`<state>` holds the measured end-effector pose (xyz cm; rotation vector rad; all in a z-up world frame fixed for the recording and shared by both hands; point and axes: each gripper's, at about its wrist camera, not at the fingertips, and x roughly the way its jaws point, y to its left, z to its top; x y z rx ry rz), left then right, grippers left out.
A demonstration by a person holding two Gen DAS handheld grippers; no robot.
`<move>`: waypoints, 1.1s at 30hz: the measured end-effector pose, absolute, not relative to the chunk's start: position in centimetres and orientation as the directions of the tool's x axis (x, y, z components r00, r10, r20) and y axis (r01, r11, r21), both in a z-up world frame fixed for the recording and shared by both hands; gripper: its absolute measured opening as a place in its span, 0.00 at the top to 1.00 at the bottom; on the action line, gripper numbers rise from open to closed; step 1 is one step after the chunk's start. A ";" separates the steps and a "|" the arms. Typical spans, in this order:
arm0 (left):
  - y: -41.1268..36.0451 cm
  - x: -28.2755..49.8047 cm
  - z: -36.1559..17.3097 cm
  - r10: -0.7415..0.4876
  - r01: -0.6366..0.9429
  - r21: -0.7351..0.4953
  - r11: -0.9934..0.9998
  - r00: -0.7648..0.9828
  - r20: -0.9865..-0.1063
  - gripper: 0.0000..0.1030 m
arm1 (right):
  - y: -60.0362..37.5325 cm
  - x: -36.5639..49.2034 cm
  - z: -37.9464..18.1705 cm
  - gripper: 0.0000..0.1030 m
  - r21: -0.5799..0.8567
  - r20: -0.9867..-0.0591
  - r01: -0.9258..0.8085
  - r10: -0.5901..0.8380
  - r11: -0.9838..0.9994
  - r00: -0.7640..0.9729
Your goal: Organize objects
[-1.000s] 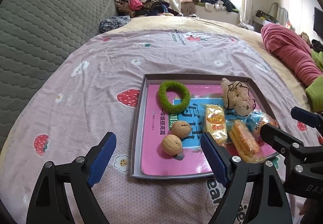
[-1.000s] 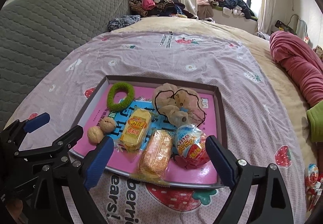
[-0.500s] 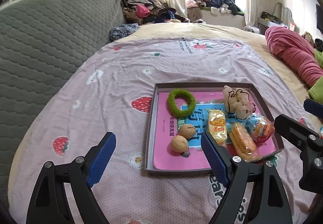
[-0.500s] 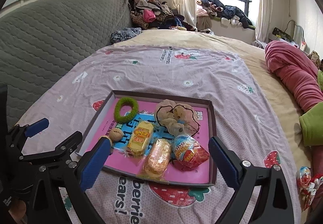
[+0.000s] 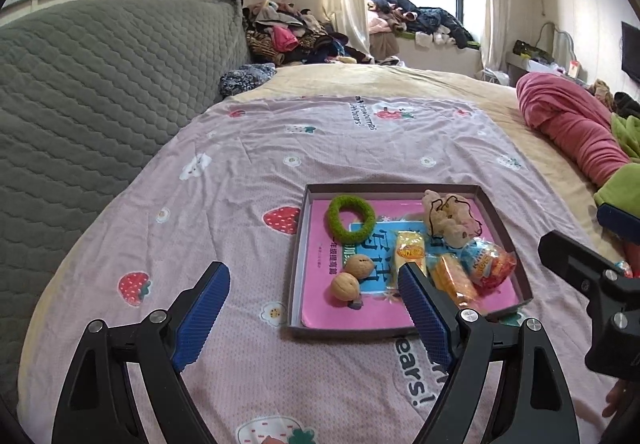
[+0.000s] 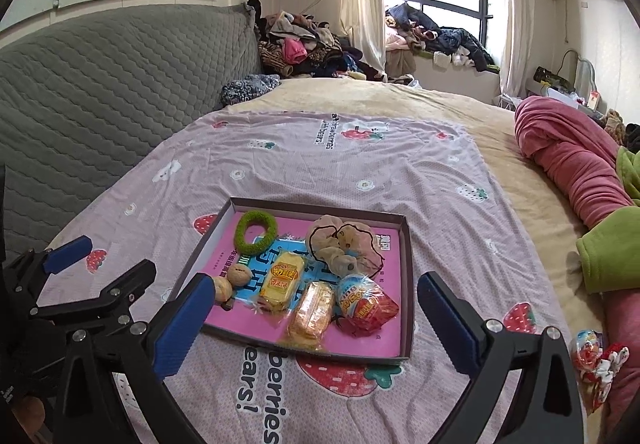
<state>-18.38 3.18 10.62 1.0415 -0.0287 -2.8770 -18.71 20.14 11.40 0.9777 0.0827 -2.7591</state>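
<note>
Both tongs gaping, empty, held back from tray (image 6: 407, 284). Stray egg packet (image 6: 585, 348) lying on bed, low right of right tongs (image 6: 316, 328); left tongs (image 5: 314, 308) farther off.

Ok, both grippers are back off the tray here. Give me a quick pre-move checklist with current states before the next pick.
1. Left gripper open, nothing held: ok.
2. Right gripper open, nothing held: ok.
3. Green ring, two walnuts, snack packs and beige scrunchie inside the tray: ok.
4. Everything collected: not ok; a wrapped candy lies outside on the bedspread.
5. Tray lying flat: cannot tell.
</note>
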 end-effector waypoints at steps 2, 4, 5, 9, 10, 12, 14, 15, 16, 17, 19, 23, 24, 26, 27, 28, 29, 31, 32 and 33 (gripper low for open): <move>3.4 -18.0 10.7 -0.082 0.070 0.044 -0.997 -0.764 -0.640 0.15 | 20.3 -18.2 11.8 0.01 0.010 -0.624 0.216 -0.175 -0.976 -0.762; 3.5 -17.6 10.8 -0.076 0.066 0.039 -0.997 -0.764 -0.641 0.15 | 20.4 -17.9 12.0 0.01 0.008 -0.623 0.212 -0.171 -0.977 -0.763; 3.6 -17.4 10.9 -0.075 0.067 0.038 -0.997 -0.763 -0.643 0.15 | 20.5 -17.7 12.1 0.01 0.009 -0.622 0.211 -0.171 -0.977 -0.764; 3.8 -16.6 11.2 -0.082 0.065 0.050 -0.997 -0.771 -0.632 0.16 | 20.8 -17.3 12.2 0.01 0.015 -0.622 0.206 -0.171 -0.978 -0.764; 3.9 -16.4 11.2 -0.086 0.068 0.054 -0.996 -0.772 -0.630 0.16 | 20.8 -17.2 12.1 0.01 0.017 -0.622 0.206 -0.171 -0.978 -0.764; 4.0 -16.0 11.4 -0.092 0.071 0.059 -0.996 -0.777 -0.622 0.16 | 21.0 -16.9 12.2 0.01 0.021 -0.620 0.204 -0.172 -0.979 -0.765; 4.1 -15.6 11.5 -0.091 0.069 0.060 -0.996 -0.777 -0.623 0.16 | 21.1 -16.5 12.2 0.01 0.023 -0.620 0.206 -0.175 -0.978 -0.765; 4.1 -15.5 11.6 -0.087 0.066 0.057 -0.996 -0.776 -0.624 0.16 | 21.1 -16.4 12.2 0.01 0.023 -0.619 0.205 -0.175 -0.979 -0.766; 4.1 -15.3 11.6 -0.085 0.065 0.055 -0.996 -0.777 -0.624 0.15 | 21.1 -16.2 12.2 0.01 0.022 -0.619 0.205 -0.174 -0.979 -0.766; 4.1 -15.1 11.7 -0.088 0.067 0.056 -0.996 -0.779 -0.621 0.16 | 21.1 -16.0 12.3 0.01 0.020 -0.617 0.205 -0.174 -0.979 -0.767; 4.1 -14.7 11.8 -0.088 0.067 0.057 -0.996 -0.781 -0.619 0.16 | 21.1 -15.5 12.6 0.01 0.020 -0.612 0.203 -0.172 -0.979 -0.772; 4.2 -13.9 11.9 -0.086 0.066 0.055 -0.996 -0.780 -0.620 0.16 | 21.3 -14.7 12.9 0.01 0.016 -0.611 0.203 -0.171 -0.979 -0.773; 4.2 -13.7 11.9 -0.087 0.066 0.057 -0.996 -0.780 -0.620 0.16 | 21.4 -14.5 13.0 0.01 0.015 -0.610 0.201 -0.169 -0.979 -0.774; 4.3 -13.3 11.9 -0.085 0.064 0.057 -0.996 -0.781 -0.618 0.16 | 21.6 -14.1 13.1 0.01 0.015 -0.609 0.198 -0.166 -0.980 -0.775; 4.4 -13.1 11.9 -0.085 0.064 0.055 -0.996 -0.781 -0.618 0.16 | 21.7 -14.0 13.2 0.01 0.016 -0.607 0.197 -0.166 -0.980 -0.777; 4.4 -13.0 11.9 -0.082 0.062 0.054 -0.997 -0.782 -0.617 0.16 | 21.7 -13.8 13.3 0.01 0.016 -0.607 0.197 -0.166 -0.980 -0.777; 4.5 -12.8 12.0 -0.082 0.060 0.056 -0.997 -0.782 -0.617 0.16 | 21.8 -13.6 13.4 0.01 0.014 -0.606 0.195 -0.164 -0.981 -0.779; 4.5 -12.4 12.0 -0.086 0.061 0.061 -0.996 -0.784 -0.615 0.16 | 21.9 -13.2 13.4 0.01 0.011 -0.607 0.192 -0.159 -0.981 -0.779; 4.5 -12.1 12.1 -0.087 0.063 0.061 -0.996 -0.784 -0.614 0.16 | 22.0 -13.0 13.4 0.01 0.013 -0.606 0.192 -0.160 -0.981 -0.779; 4.5 -11.9 12.1 -0.084 0.062 0.058 -0.996 -0.786 -0.612 0.16 | 22.1 -12.7 13.4 0.01 0.013 -0.606 0.192 -0.160 -0.981 -0.779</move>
